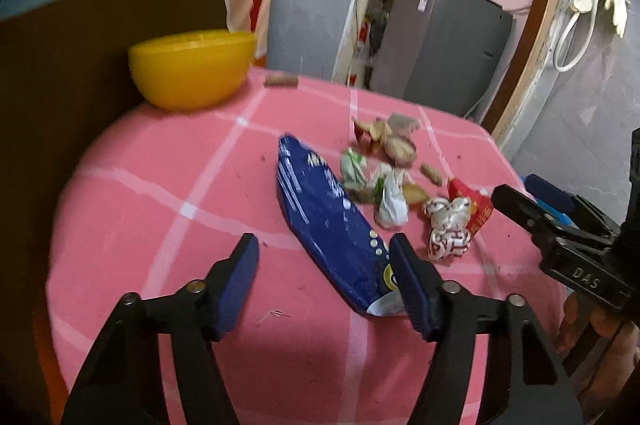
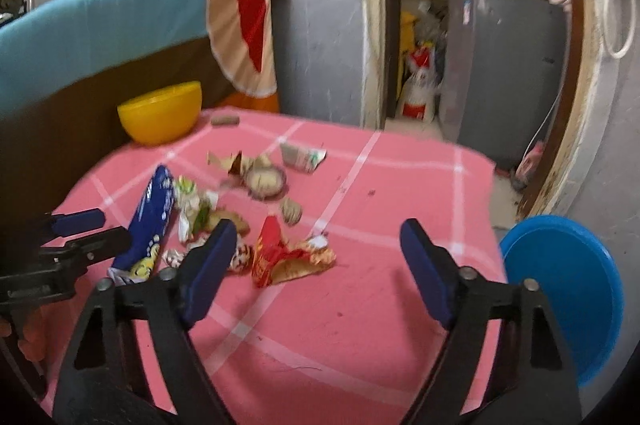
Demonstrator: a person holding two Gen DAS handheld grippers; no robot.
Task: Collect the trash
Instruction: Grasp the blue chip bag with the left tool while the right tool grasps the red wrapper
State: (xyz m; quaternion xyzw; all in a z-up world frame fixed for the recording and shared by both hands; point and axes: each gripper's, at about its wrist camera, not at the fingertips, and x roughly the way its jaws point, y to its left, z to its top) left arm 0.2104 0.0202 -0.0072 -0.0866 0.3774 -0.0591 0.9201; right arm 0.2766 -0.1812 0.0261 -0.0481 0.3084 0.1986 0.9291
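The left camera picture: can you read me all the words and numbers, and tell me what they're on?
"DAS": on the black body of the right tool.
Blue snack bag: white print, too blurred to read.
Red wrapper: gold marks, unreadable.
White crumpled wrapper: red letters, unreadable.
Grey fridge sticker: too small.

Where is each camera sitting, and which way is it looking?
Left wrist view: sits on the left gripper, looking forward and down along its blue-padded fingers at the long blue snack wrapper on the pink checked tablecloth; the right gripper and some fingers of a hand show at the right edge.
Right wrist view: sits on the right gripper, looking down at the crumpled red and gold wrapper; the left gripper shows at the left.
Both share the yellow plastic bowl, the trash pile and the grey fridge.
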